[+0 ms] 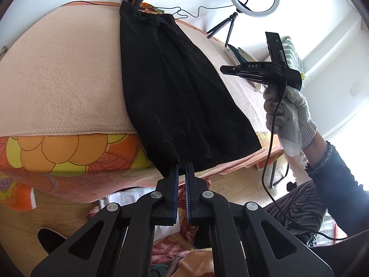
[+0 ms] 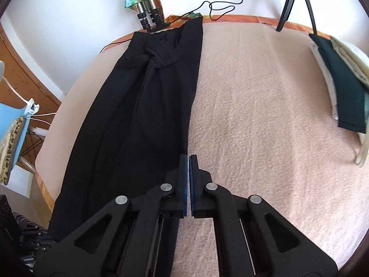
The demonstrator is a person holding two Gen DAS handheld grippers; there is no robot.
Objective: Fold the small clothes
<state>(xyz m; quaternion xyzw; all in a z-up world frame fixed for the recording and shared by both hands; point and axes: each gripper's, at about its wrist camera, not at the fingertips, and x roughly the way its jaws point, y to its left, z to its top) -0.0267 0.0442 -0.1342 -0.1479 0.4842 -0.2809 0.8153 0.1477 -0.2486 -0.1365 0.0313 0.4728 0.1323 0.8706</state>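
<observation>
A fuzzy pink blanket (image 2: 265, 120) covers the table, over a flowered cloth (image 1: 69, 154). On it lies a long black garment (image 2: 138, 115), soft and creased, folded lengthwise. The left tongs (image 1: 182, 165) pinch its near corner at the table edge. The right tongs (image 2: 189, 155) are pressed together at its straight right edge.

Black garment (image 1: 175, 87), apparently trousers or a long skirt: matte dark fabric, folded lengthwise into one long narrow strip. Lies flat on the pink blanket (image 1: 57, 80), running from the far edge to the near edge. Far end is bunched and creased, with a small gathered knot of cloth. Lengthwise creases run down the strip. In the right wrist view, right-hand long edge is straight. Near end overhangs the blanket's near edge.
</observation>
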